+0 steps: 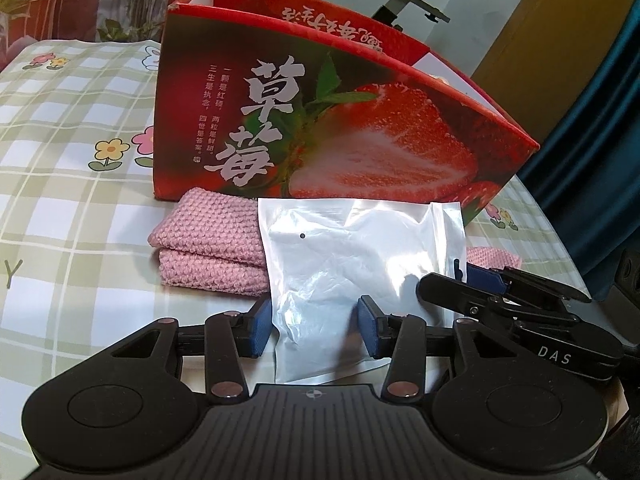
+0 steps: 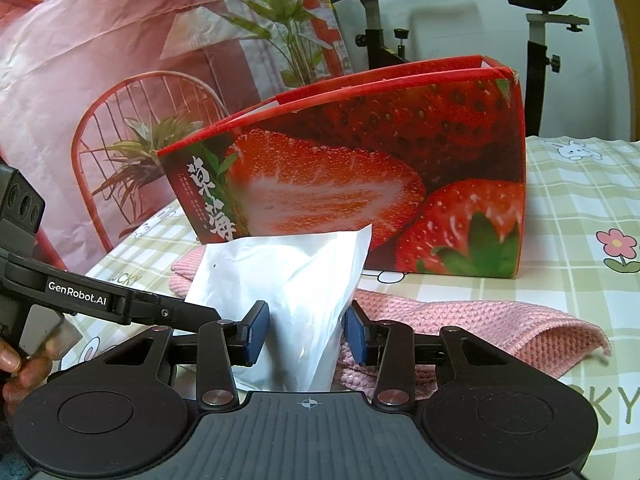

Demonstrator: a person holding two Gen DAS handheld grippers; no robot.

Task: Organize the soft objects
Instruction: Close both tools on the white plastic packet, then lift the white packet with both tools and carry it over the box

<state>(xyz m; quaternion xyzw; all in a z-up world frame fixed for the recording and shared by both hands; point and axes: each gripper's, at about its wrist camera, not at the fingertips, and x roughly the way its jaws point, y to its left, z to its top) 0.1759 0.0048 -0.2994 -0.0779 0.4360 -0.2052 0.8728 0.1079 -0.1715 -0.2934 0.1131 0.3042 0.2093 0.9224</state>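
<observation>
A white plastic zip bag (image 1: 344,264) stands up off the table, in front of the strawberry box (image 1: 340,120). My left gripper (image 1: 316,330) has its blue pads against the bag's lower part, one on each side. My right gripper (image 2: 307,334) pinches the same bag (image 2: 296,280) from the other side; in the left wrist view its tips (image 1: 454,280) sit at the bag's right edge by the hang hole. A folded pink knitted cloth (image 1: 208,248) lies under and behind the bag and stretches to the right (image 2: 480,328). The box (image 2: 360,180) is open at the top.
The table carries a green checked cloth with flowers (image 1: 80,200). An exercise bike (image 2: 380,32) stands behind the box, a printed backdrop (image 2: 100,60) hangs at the left, and a blue curtain (image 1: 600,160) hangs at the right. A person's hand (image 2: 16,364) holds the left gripper.
</observation>
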